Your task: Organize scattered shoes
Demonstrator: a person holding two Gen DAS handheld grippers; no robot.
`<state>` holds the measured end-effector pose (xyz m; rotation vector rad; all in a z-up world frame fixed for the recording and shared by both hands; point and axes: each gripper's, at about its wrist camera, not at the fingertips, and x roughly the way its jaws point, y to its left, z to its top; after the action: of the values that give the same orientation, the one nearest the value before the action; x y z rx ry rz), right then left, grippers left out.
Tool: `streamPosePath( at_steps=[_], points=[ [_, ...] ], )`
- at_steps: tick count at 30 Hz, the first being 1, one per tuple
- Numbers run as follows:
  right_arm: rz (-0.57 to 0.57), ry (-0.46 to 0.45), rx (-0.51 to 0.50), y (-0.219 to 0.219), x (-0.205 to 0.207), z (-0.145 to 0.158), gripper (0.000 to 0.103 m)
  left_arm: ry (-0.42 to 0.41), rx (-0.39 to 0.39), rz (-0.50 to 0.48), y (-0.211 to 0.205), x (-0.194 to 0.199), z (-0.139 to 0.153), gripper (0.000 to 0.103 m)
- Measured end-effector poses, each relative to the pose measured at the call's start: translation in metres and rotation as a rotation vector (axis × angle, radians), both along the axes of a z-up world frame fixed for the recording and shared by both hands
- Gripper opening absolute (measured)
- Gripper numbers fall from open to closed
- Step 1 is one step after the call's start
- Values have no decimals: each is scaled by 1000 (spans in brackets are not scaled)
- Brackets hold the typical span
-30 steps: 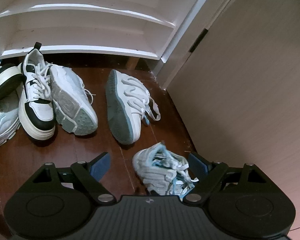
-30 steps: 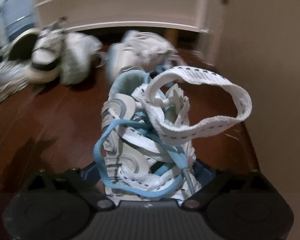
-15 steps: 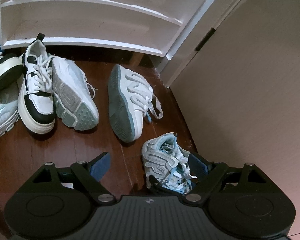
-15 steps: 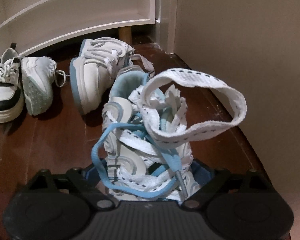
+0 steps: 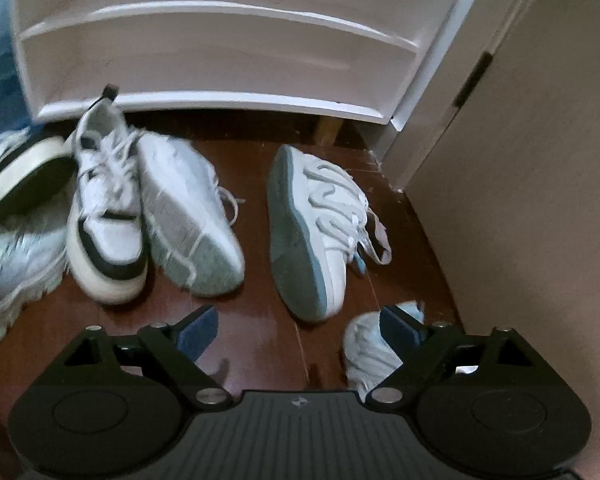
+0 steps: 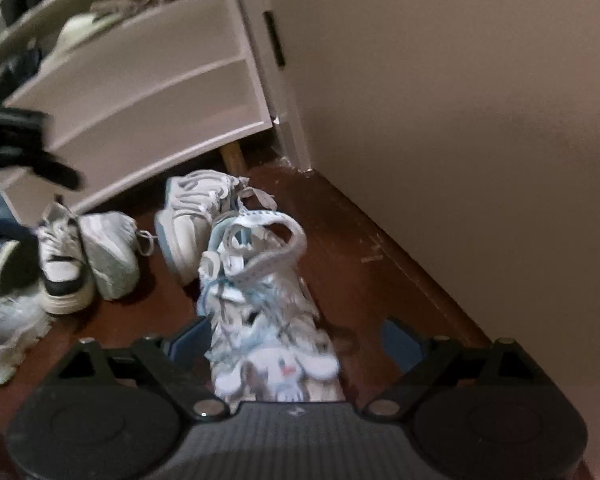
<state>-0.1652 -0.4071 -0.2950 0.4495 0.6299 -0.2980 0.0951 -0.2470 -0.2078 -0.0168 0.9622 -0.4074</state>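
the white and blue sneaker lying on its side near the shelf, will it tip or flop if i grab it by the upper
The white and blue sneaker lies on its side with its thick sole facing out, so the sole end will probably swing down once lifted. Its loose laces and strap look floppy and will likely dangle or snag. The chunky sole suggests it is fairly stiff, not collapsing.

The left gripper [image 5: 299,328] points down and forward, its jaws spread wide — nothing sits between the blue pads [image 5: 198,330]. The right gripper [image 6: 296,338] is likewise tilted downward with its jaws wide apart. In the right view the left gripper [image 6: 40,160] shows blurred at the left edge.
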Motion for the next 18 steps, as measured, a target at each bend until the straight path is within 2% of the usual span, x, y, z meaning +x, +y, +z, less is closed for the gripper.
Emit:
streamPosePath(
  at_steps=[3, 8, 9, 13, 16, 18],
  points=[
    [-25, -5, 59, -1, -27, -2, 92, -23, 8, -11, -22, 13, -16, 88],
    [-56, 8, 147, -4, -50, -3, 92, 0, 14, -46, -64, 35, -53, 88],
    [-60, 10, 164, -4, -52, -4, 92, -10, 32, -52, -71, 37, -60, 88],
    [-60, 24, 204, -1, -51, -5, 92, -81, 218, -66, -93, 44, -91, 88],
    [-35, 26, 189, 6, -48, -2, 92, -92, 261, -63, -100, 52, -105, 88],
    [-12, 33, 175, 11, -44, 0, 92, -86, 257, -50, -102, 58, -108, 88]
  ],
)
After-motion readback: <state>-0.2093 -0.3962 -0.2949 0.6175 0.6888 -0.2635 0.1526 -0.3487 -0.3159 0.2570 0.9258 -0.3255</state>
